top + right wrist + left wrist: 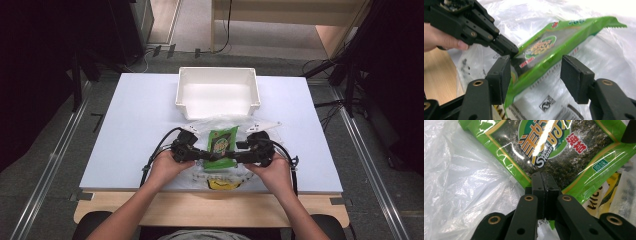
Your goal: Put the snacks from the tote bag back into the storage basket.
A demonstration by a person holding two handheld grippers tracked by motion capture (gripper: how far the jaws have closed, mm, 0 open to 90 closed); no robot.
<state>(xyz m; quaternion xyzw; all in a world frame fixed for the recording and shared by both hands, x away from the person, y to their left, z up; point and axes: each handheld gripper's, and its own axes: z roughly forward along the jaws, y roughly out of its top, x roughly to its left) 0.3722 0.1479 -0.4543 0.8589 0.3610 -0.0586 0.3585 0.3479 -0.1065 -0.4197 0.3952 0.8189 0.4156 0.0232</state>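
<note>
Pinching the green packet [564,150] by its edge, the left tongs [544,182] are risking a slip while the right tongs [535,75] are gaping around it.

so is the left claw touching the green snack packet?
Touching. In the left gripper view the left claw is shut on the edge of the green snack packet.

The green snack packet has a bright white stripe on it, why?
In the left gripper view, lamp glare bounces off the shiny green packet and hides some letters; the right gripper view shows the clear plastic bag washed out white; the high view has dark, shadowy edges.
</note>
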